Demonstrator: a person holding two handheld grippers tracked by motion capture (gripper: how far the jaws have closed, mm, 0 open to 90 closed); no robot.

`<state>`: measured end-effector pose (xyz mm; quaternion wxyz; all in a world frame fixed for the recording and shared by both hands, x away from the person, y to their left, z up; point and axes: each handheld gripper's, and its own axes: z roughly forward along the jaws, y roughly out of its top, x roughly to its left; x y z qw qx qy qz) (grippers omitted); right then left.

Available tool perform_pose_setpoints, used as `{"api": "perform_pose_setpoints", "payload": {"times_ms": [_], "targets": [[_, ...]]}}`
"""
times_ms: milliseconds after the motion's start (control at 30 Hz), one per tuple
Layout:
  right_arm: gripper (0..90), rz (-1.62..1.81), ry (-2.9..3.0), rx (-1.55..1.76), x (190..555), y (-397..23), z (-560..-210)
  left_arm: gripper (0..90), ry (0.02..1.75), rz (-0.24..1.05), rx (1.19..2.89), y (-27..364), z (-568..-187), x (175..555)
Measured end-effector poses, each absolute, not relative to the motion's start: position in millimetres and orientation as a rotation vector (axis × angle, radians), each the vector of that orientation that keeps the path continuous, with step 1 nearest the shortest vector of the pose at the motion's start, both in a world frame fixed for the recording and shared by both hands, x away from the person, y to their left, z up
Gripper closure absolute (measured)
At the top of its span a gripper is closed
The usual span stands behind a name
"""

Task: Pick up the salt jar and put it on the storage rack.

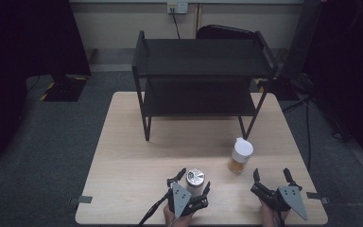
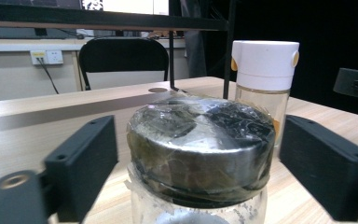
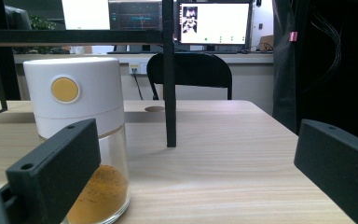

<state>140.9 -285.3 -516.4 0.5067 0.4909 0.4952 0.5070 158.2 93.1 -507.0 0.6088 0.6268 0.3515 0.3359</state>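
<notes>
Left tongs (image 1: 189, 182) spread, straddling the upright foil-lidded glass jar (image 1: 195, 180) at the worktop's (image 1: 123, 161) near edge, jaws not touching. Right tongs (image 1: 272, 177) spread, empty; white-capped spice jar (image 1: 240, 155) ahead-left.

A pale wood worktop (image 1: 123, 156) stands on grey carpet (image 1: 52, 142). At its far half sits a black two-tier metal shelf rack (image 1: 201, 59), both tiers bare. Behind the rack a black chair (image 3: 189, 70) faces the worktop, and beyond it runs a light wall with a power socket (image 1: 177, 7) and a dark cable (image 1: 176, 26) hanging from it. Dark curtains (image 1: 23, 38) close off both sides of the room. A stand base ringed with yellow-black hazard tape (image 1: 64, 87) rests on the floor at the left. Lit monitors (image 3: 213, 23) glow on a counter at the back. Small tape tabs (image 1: 85, 199) mark the worktop's near edges.
</notes>
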Motion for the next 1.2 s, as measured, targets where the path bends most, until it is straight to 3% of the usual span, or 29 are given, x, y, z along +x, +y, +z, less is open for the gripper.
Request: {"api": "perform_pose_setpoints", "payload": {"times_ms": [333,1200], "targets": [[0.0,1.221,1.197,1.184,141.1,-285.3,-516.0,33.4,0.819,0.793,1.452,90.9,-506.3,156.2],[0.0,1.217,1.201,1.186,141.3,-285.1,-515.4,35.0,0.797,0.74,1.482,98.6,-499.7,160.1]]}}
